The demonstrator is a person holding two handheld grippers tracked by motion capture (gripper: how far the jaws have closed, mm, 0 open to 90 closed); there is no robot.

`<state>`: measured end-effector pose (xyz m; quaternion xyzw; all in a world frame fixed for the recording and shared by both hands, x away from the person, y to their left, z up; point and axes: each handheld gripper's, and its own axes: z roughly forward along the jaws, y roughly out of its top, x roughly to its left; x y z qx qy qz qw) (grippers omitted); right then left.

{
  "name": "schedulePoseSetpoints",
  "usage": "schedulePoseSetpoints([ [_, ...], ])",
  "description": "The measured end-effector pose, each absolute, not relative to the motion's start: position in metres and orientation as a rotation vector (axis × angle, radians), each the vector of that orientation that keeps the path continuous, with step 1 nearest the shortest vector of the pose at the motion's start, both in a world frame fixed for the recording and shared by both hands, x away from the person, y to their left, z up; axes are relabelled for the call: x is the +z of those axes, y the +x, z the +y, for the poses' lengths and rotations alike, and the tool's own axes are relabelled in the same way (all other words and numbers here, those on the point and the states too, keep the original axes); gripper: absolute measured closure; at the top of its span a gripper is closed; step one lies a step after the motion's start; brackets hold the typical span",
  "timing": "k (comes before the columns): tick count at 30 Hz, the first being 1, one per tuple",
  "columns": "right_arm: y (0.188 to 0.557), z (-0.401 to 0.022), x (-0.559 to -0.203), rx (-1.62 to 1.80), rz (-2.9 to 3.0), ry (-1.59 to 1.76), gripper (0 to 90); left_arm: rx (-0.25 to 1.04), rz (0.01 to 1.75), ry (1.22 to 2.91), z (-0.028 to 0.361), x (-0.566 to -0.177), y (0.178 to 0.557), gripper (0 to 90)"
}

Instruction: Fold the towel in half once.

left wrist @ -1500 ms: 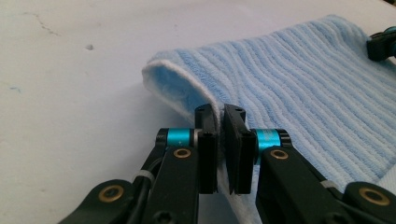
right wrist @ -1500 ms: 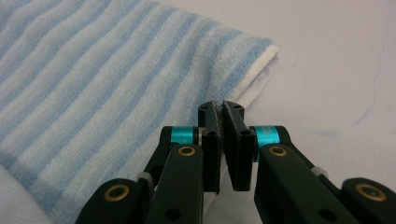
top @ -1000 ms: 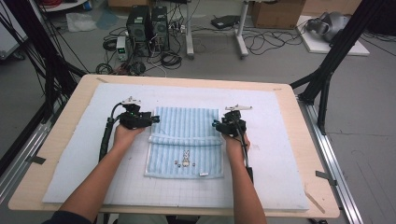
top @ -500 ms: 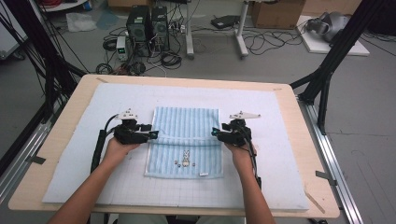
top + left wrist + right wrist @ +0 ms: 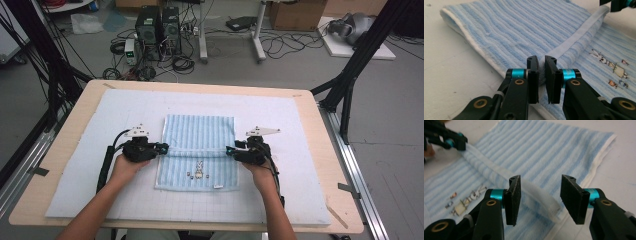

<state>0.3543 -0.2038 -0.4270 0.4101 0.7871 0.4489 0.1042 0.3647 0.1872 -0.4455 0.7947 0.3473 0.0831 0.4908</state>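
Note:
A light blue striped towel lies flat on the white mat, its white hem crossing its middle. A small embroidered figure sits on the near half. My left gripper is at the hem's left end. Its jaws have just been closing, and in the left gripper view the left gripper is shut on the towel's hem. My right gripper is at the hem's right end. In the right gripper view the right gripper has been closing but stands open, the hem's corner between the pads, untouched.
The white foam mat covers most of the wooden table. Beyond the far edge, on the floor, stand computer boxes, cables and stand legs. Black frame posts rise at both sides.
Both hands have moved toward the near side, along the towel's edges to the hem across its middle. The left jaws have narrowed onto the hem.

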Motion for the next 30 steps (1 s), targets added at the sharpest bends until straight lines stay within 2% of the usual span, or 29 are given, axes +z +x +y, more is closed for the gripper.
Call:
schedulePoseSetpoints([
  [1,0.355,-0.203,-0.429,1.297,2.341,1.195,55.1,0.202,0.843,1.926,0.188,-0.445,0.364,81.7],
  [4,0.353,-0.201,-0.432,1.269,2.376,1.155,79.0,0.188,0.845,1.903,0.189,-0.444,0.362,82.1],
  [5,0.351,-0.201,-0.432,1.261,2.371,1.135,82.5,0.172,0.841,1.897,0.19,-0.443,0.361,82.5],
  [16,0.315,-0.208,-0.424,1.344,2.335,1.06,83.3,0.138,0.798,1.824,0.198,-0.43,0.328,82.9],
  [30,0.272,-0.212,-0.418,1.345,2.36,0.973,83.0,0.116,0.721,1.851,0.203,-0.428,0.288,82.7],
])
